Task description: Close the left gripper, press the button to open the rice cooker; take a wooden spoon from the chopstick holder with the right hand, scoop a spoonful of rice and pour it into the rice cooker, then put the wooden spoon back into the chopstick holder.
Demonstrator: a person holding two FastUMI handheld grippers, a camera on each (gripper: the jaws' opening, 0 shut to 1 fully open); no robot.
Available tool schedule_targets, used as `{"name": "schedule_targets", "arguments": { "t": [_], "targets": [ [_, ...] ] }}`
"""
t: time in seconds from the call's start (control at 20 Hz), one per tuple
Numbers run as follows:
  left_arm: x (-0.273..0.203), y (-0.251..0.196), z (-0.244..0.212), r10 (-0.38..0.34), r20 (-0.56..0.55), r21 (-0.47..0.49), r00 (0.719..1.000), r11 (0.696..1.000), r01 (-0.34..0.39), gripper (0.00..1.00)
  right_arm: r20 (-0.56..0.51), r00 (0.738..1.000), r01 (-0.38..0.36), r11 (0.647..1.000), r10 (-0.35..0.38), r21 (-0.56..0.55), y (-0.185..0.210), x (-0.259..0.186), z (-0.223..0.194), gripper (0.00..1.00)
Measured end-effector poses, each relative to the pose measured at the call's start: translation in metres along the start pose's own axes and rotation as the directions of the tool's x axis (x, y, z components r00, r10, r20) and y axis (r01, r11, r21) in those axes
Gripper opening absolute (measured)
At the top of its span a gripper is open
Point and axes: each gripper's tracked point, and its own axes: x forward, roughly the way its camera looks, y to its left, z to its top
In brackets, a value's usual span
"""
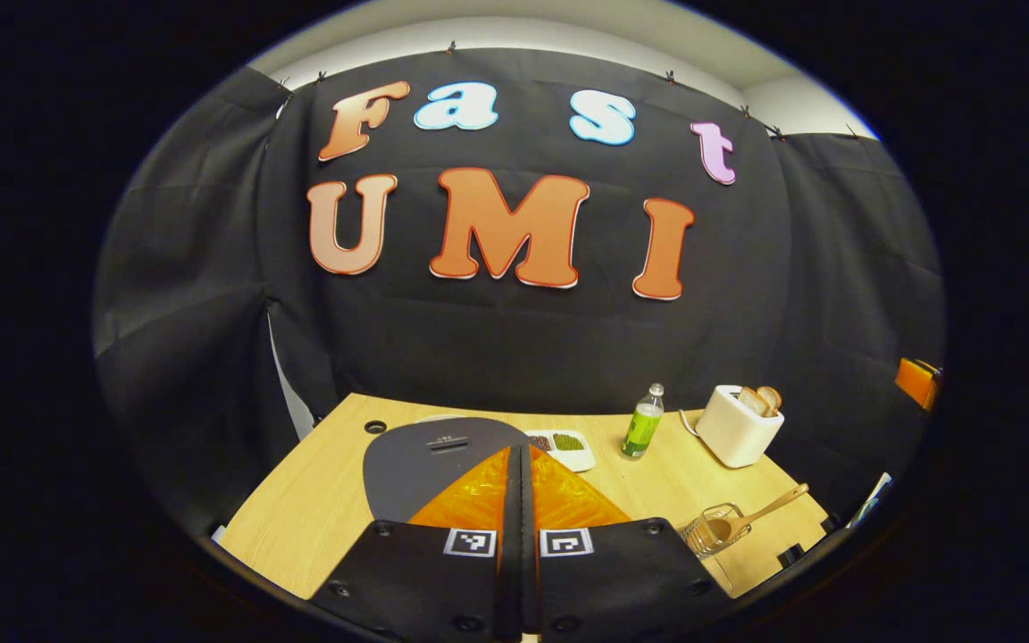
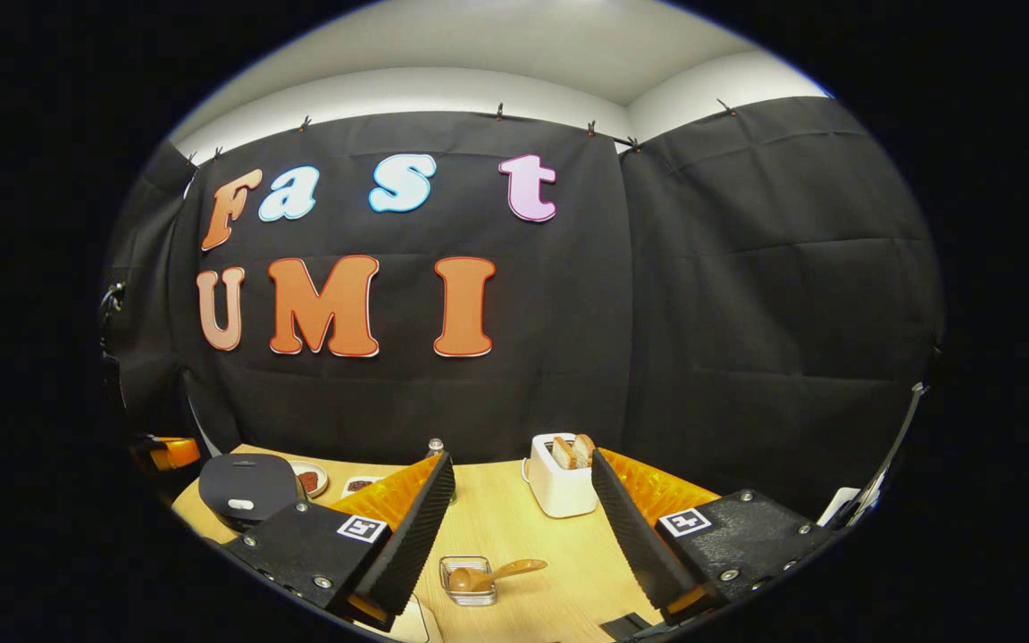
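The left gripper point(image 1: 520, 500) is seen clenched, its two fingers pressed flat together with nothing between them. Directly ahead of its tips and a little below lies the rice cooker point(image 1: 439, 455), with its dark lid still down. A dish point(image 1: 568, 446) with small portions of grain is placed just behind the tips, slightly to their right, and a green bottle point(image 1: 642, 424) and a white toaster point(image 1: 738, 427) stand farther to the right.

The right gripper point(image 2: 523, 536) is released, its fingers spread wide apart and empty. Between them and below, near the front of the table point(image 2: 514, 518), the chopstick holder point(image 2: 470, 576) is seen, a small clear container. The wooden spoon point(image 2: 492, 573) rests in it, the bowl inside and the handle leaning out over the rim toward the gripper's right finger. In this view the rice cooker point(image 2: 246, 487) is placed well to the left, beyond the left finger.

The button is probably the pale spot on the front of the lid, but this cannot be told with certainty. It is judged that a firm press with the closed tips will be needed.

The spoon is judged to be light, stiff and rather smooth. It is best taken at the middle of the free handle, away from the rim, because the holder looks light and may be tipped or dragged.
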Motion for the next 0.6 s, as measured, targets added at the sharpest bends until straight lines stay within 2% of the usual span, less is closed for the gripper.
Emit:
{"name": "schedule_targets", "arguments": {
  "t": [0.05, 0.15, 0.2, 0.35, 0.45, 0.6],
  "targets": [
    [0.007, -0.002, -0.010, -0.008, -0.016, 0.002, 1.000, 1.000, 0.008, 0.04, -0.005, 1.000, 0.009, 1.000, -0.009, -0.001, -0.004, 0.000, -0.003, 1.00],
    [0.021, -0.003, -0.033, -0.013, -0.068, 0.013, 0.998, 1.000, 0.014, 0.04, -0.020, 0.999, 0.026, 1.000, -0.026, -0.001, -0.010, -0.002, -0.007, 1.00],
    [0.027, -0.001, -0.043, -0.011, -0.093, 0.025, 0.996, 1.000, 0.013, 0.04, -0.029, 0.999, 0.034, 0.999, -0.034, -0.001, -0.014, -0.003, -0.010, 0.95],
    [0.041, 0.002, -0.072, -0.009, -0.164, 0.008, 0.986, 1.000, 0.011, 0.04, -0.035, 0.997, 0.065, 0.998, -0.065, -0.005, -0.027, -0.006, -0.012, 0.95],
    [0.046, 0.007, -0.084, 0.001, -0.194, -0.004, 0.981, 1.000, -0.002, 0.01, -0.044, 0.995, 0.084, 0.996, -0.085, -0.008, -0.034, -0.007, -0.017, 0.95],
    [0.048, 0.011, -0.092, 0.013, -0.217, -0.010, 0.976, 1.000, -0.015, 0.04, -0.058, 0.993, 0.103, 0.995, -0.103, -0.003, -0.042, -0.008, -0.021, 0.95]
  ]
}}
